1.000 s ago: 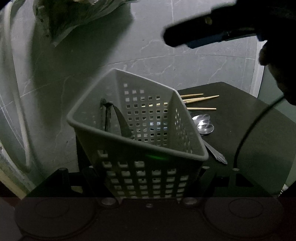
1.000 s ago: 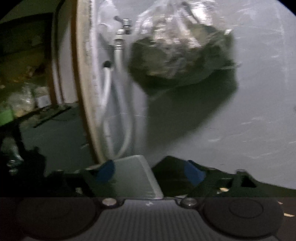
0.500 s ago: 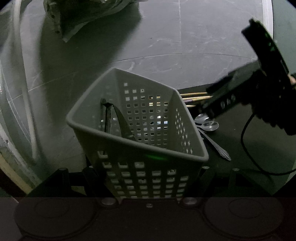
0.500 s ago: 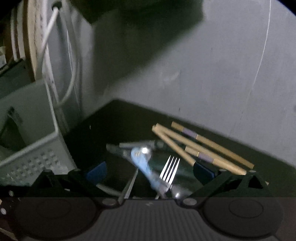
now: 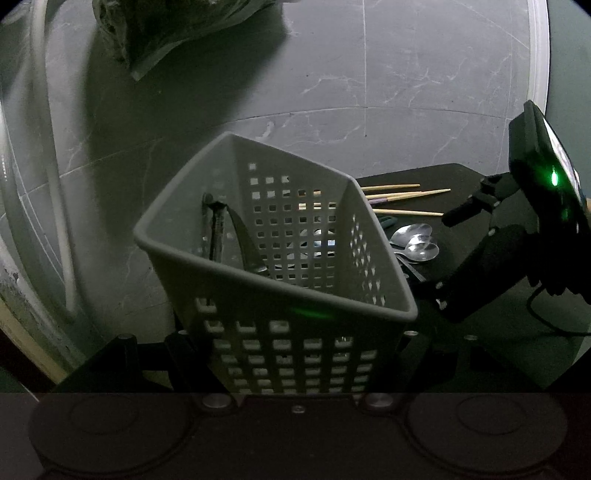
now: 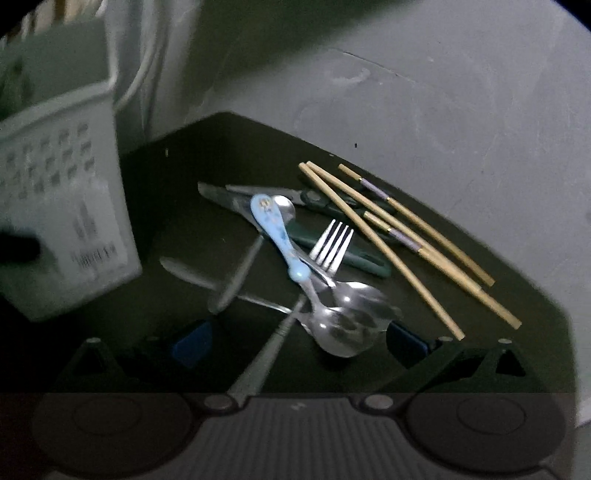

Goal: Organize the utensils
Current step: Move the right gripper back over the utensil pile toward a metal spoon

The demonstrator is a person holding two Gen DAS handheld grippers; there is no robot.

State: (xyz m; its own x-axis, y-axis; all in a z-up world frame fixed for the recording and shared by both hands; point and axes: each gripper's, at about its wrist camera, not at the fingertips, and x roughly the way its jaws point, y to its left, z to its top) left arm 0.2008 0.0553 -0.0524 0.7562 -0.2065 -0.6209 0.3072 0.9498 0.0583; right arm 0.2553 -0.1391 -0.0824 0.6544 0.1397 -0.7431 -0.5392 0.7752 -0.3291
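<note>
A dark table (image 6: pixel 192 173) stands against a grey marble-veined wall (image 5: pixel 369 74), in dim light; a pale hose (image 5: pixel 51 177) runs down the wall at the left, and a crumpled plastic bag (image 5: pixel 155 29) hangs above it. On the table lie the loose utensils: wooden chopsticks (image 6: pixel 406 236), a fork (image 6: pixel 332 245), two steel spoons (image 6: pixel 347 321) stacked bowl on bowl, a blue-handled spoon (image 6: pixel 275 229), and a dark-handled tool (image 6: pixel 332 251) beneath them. The perforated grey basket (image 5: pixel 295 295) sits at the table's left end, tilted in the left view; inside it a knife (image 5: pixel 243 240) leans against the far-left wall, beside another dark upright piece too dim to name. The left gripper (image 5: pixel 295 365) has its fingers against the basket's lower sides, clasping it. The right gripper (image 6: pixel 295 343) hovers low over the spoons, spread wide, holding nothing.
</note>
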